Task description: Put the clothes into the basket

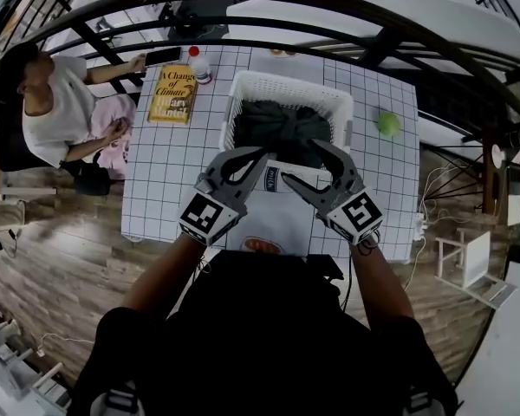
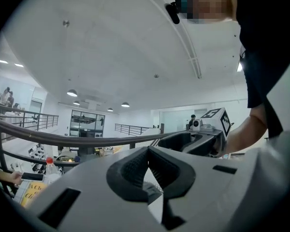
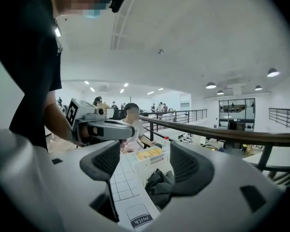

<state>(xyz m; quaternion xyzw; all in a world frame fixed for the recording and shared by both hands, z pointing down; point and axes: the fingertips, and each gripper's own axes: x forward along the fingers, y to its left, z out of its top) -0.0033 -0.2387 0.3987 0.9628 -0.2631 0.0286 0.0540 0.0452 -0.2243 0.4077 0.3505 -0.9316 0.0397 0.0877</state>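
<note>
- The left gripper (image 2: 148,151) fills the bottom of the frame: a wide grey body with two dark ribbed jaws that meet at their tips, with nothing between them.
- Just behind it, to the right, is the right gripper (image 2: 186,141) with its marker cube, held by a bare forearm (image 2: 246,132).
- A dark railing (image 2: 63,139) curves across the middle.
- At the lower left stand a red-capped bottle (image 2: 50,164) and a yellow book (image 2: 31,192).
- A white ceiling (image 2: 135,42) with round lights spreads above.

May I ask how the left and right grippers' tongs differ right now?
The left gripper has tongs closed tip to tip; the right gripper, apart. The right's view shows the basket of dark clothes; the left's shows railing instead. Both hold nothing above the table.
</note>
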